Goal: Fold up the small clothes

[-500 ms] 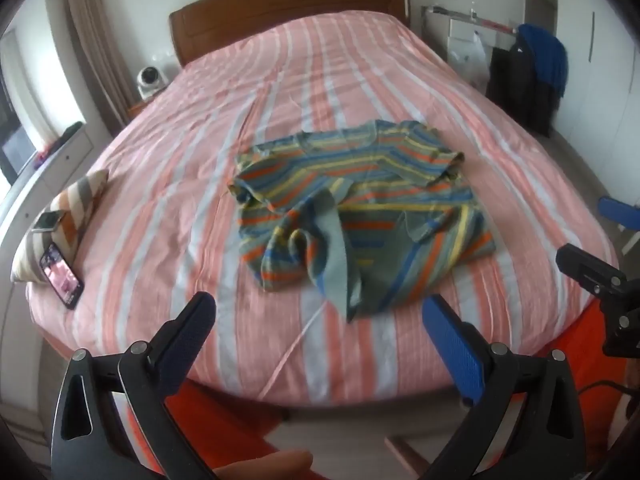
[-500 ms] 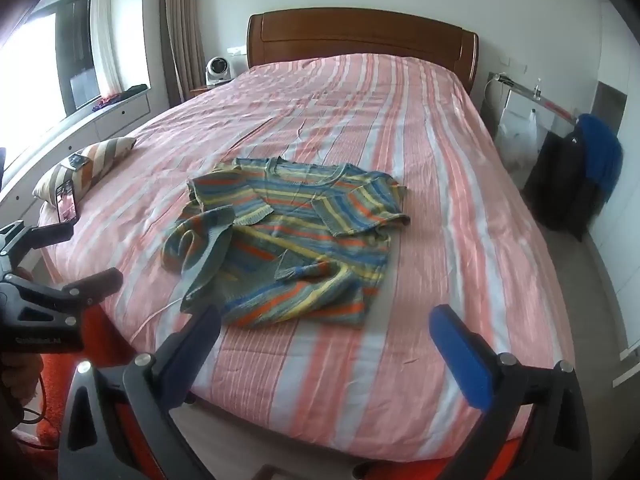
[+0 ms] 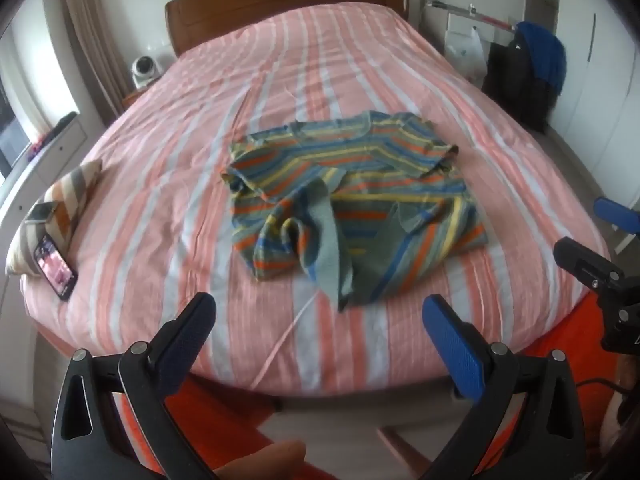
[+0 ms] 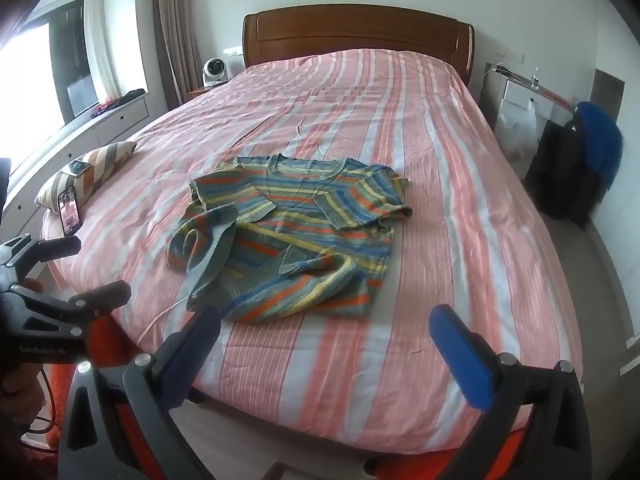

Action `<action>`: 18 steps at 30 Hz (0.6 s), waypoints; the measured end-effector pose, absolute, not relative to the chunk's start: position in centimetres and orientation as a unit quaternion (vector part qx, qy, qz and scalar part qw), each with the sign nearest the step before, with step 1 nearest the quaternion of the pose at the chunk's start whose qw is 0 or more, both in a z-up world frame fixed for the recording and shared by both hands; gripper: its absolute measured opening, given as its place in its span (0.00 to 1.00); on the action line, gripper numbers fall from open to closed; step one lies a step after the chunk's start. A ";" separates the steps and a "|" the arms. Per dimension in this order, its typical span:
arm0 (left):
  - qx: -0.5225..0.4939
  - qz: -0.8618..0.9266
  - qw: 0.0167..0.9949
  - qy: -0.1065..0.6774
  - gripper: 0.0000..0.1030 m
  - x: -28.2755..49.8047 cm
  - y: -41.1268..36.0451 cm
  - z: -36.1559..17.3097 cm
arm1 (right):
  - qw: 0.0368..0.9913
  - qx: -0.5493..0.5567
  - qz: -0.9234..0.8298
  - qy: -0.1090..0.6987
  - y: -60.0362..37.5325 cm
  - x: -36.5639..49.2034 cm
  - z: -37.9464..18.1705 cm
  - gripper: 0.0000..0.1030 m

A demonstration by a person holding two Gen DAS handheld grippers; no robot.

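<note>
A small striped knit top in blue, orange, yellow and grey-green lies rumpled on the pink striped bed, its left sleeve bunched and its hem crumpled. It also shows in the right wrist view. My left gripper is open and empty, held over the near bed edge short of the top. My right gripper is open and empty, just short of the top's hem. The left gripper's body shows at the left of the right wrist view.
A striped cushion with a phone lies at the bed's left edge. A wooden headboard stands at the far end. A small white fan is at the far left. Dark and blue clothes hang at the right. Orange cloth lies on the floor.
Both grippers have drifted slightly; the top sits a little higher in the left wrist view. Neither gripper has touched the top, and both stay open.
</note>
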State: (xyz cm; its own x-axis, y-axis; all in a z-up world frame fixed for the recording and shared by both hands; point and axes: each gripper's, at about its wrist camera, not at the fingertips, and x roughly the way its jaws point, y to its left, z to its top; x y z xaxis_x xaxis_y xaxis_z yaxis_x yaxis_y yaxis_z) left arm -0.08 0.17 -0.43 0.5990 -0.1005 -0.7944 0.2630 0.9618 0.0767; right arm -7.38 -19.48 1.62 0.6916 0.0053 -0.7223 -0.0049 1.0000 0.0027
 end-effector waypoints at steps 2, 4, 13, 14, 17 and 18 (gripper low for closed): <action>0.091 -0.102 0.890 0.435 1.00 0.0 0.4 -0.3 | 0.921 0.002 0.005 0.391 -19.3 -7.3 1.8 1.00; 0.091 -0.102 0.889 0.436 1.00 0.0 0.4 -0.2 | 0.921 0.001 0.006 0.390 -19.2 -7.4 1.8 1.00; 0.085 -0.103 0.886 0.443 1.00 0.0 0.6 -0.2 | 0.920 -0.001 0.008 0.392 -18.8 -7.4 1.6 1.00; 0.085 -0.101 0.886 0.444 1.00 0.0 0.5 -0.3 | 0.920 -0.002 0.008 0.391 -18.8 -7.4 1.6 1.00; 0.085 -0.102 0.885 0.445 1.00 0.0 0.5 -0.5 | 0.922 -0.002 0.005 0.386 -18.8 -7.6 1.7 1.00; 0.085 -0.104 0.885 0.445 1.00 0.0 0.5 -0.4 | 0.923 -0.002 0.004 0.385 -18.8 -7.6 1.7 1.00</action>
